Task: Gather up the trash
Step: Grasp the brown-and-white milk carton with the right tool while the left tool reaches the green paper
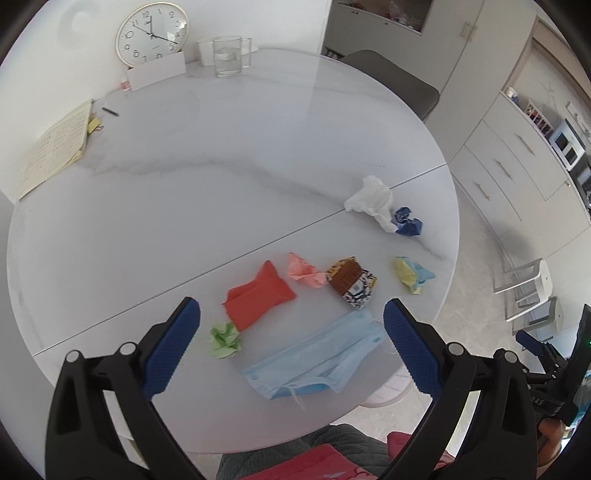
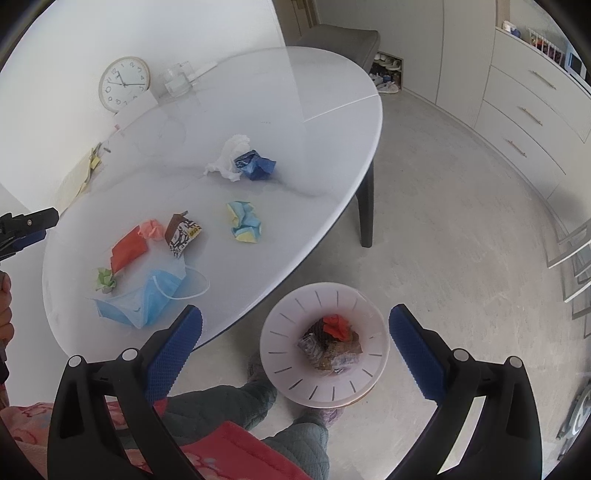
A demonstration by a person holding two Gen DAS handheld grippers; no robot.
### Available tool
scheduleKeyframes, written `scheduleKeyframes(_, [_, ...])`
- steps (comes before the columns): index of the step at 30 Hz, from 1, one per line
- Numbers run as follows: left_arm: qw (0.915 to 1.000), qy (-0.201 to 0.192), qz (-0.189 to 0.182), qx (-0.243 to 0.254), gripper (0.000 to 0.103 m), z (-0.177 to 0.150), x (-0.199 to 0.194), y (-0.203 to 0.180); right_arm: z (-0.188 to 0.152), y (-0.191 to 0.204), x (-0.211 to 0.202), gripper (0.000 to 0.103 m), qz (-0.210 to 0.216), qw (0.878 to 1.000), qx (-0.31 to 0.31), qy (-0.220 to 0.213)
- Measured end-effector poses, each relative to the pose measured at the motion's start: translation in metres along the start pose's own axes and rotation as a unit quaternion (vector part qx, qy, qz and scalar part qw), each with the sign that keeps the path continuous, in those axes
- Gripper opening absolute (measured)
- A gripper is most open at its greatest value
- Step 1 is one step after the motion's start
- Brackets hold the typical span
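A round white table (image 1: 184, 192) fills most of both views, its near half strewn with trash. On the floor just off its edge stands a white bin (image 2: 291, 384), seen from above, with wrappers and a red paper ball (image 2: 336, 325) lying inside. The left gripper (image 1: 291, 347) hangs over the table's near edge with its jaws spread wide and nothing between the blue pads (image 1: 173, 347); the right gripper (image 2: 295, 350) hangs above the bin, likewise wide open and empty. A blue mask (image 1: 317, 358) lies closest to the table's near edge, its loops trailing loose. Just beyond it sits a red pouch (image 1: 258, 295), with a green paper wad (image 1: 224, 339) touching its near corner and a pink wad (image 1: 304, 271) at its far end. A brown patterned wrapper (image 1: 352, 282) rests beside the pink wad. Farther right lies a yellow-and-blue wad (image 1: 412, 275), apart from the rest. Near the table's seam, a white tissue (image 1: 371, 201) touches a dark blue wad (image 1: 406, 221). At the far side, against the wall, stand a clock (image 1: 151, 33), a glass (image 1: 227, 55) and a notepad (image 1: 55, 147).
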State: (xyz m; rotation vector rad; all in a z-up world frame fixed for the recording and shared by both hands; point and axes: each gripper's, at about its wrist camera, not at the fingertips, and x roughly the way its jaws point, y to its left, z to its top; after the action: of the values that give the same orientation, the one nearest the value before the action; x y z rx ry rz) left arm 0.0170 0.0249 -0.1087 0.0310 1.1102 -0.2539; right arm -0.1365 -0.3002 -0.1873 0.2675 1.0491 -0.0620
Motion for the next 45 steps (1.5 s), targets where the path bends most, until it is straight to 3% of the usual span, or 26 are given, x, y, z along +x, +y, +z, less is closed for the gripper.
scheduleKeyframes(7, [0.9999, -0.005, 0.015, -0.002, 0.095, -0.007, -0.003, 0.027, 0.015, 0.028, 0.008, 0.1, 0.028, 0.999, -0.03, -0.003])
scheduleKeyframes(19, [0.9996, 0.025, 0.01, 0.007, 0.095, -0.031, 0.012, 0.068, 0.045, 0.096, 0.048, 0.1, 0.08, 0.989, -0.122, 0.012])
scheduleKeyframes(29, [0.9964, 0.085, 0.004, 0.005, 0.094, -0.043, 0.085, 0.079, 0.07, 0.12, 0.09, 0.1, 0.07, 0.985, -0.154, 0.047])
scheduleKeyframes(32, [0.9937, 0.111, 0.004, 0.011, 0.084, -0.046, 0.109, 0.079, 0.073, 0.121, 0.095, 0.1, 0.068, 0.984, -0.158, 0.052])
scheduleKeyframes(35, [0.9922, 0.125, 0.002, 0.005, 0.08, -0.047, 0.123, 0.082, 0.075, 0.122, 0.1, 0.1, 0.064, 0.983, -0.163, 0.057])
scheduleKeyframes(45, [0.9927, 0.119, 0.007, 0.016, 0.046, -0.046, 0.127, 0.081, 0.084, 0.125, 0.117, 0.093, 0.074, 0.98, -0.174, 0.07])
